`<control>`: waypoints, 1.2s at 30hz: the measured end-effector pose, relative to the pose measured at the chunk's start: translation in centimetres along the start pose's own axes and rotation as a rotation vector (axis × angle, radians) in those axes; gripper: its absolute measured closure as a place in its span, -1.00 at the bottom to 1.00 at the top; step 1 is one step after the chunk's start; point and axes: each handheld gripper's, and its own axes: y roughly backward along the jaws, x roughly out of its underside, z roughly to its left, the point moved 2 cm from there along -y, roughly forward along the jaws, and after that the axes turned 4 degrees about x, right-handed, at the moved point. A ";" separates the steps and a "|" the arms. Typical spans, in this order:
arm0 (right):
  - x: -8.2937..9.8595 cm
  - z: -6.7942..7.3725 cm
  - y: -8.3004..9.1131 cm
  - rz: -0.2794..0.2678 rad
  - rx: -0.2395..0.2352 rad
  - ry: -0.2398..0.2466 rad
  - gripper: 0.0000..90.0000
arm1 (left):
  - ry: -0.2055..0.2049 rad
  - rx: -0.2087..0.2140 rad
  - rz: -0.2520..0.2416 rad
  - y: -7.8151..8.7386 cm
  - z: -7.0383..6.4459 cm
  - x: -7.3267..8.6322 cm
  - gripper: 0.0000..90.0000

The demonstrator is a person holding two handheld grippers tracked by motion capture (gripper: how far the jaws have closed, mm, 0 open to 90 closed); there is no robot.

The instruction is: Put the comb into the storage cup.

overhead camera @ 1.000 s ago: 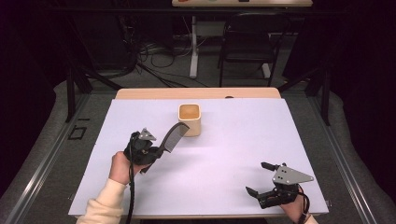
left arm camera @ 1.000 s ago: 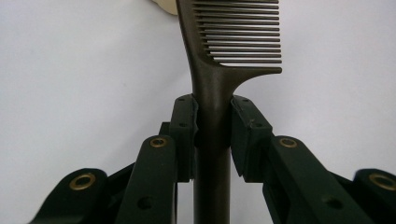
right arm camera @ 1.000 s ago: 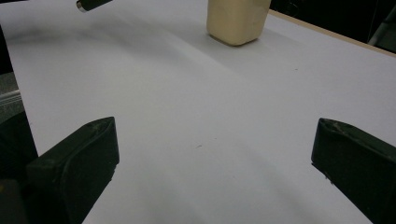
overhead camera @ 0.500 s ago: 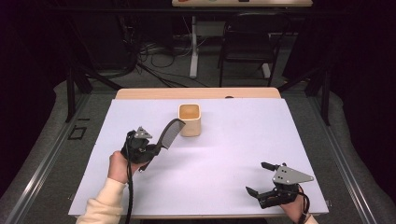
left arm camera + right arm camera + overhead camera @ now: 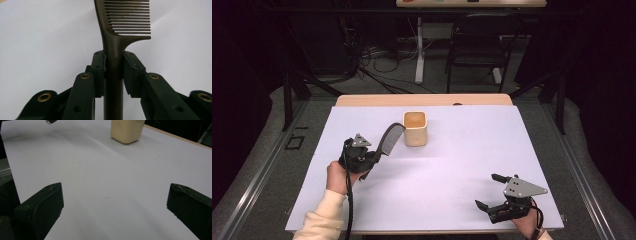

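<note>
A dark comb is held up off the table, its toothed end raised toward a tan square cup standing at the table's middle back. My left gripper is shut on the comb's handle; in the left gripper view the comb runs straight up between the two closed jaws, teeth pointing right. My right gripper rests near the front right edge, jaws wide open with nothing between them. In the right gripper view the cup stands far ahead across bare white surface.
The table has a white cover with a wooden strip along its far edge. Beyond it are a black chair, cables on the floor and another table's leg. Metal rails run along both sides of the table.
My left gripper has carried the comb a little up and toward the cup. The right gripper has stayed put, open.
</note>
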 end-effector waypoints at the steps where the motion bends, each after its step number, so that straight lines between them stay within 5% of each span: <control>1: 0.0 0.0 0.0 0.000 0.000 0.000 -0.99 | 0.000 -0.004 -0.004 0.0 0.1 0.0 0.60; 36: 0.1 0.1 -0.2 0.009 -0.009 0.003 -1.00 | 0.001 -0.079 -0.096 -0.8 1.5 -1.0 0.60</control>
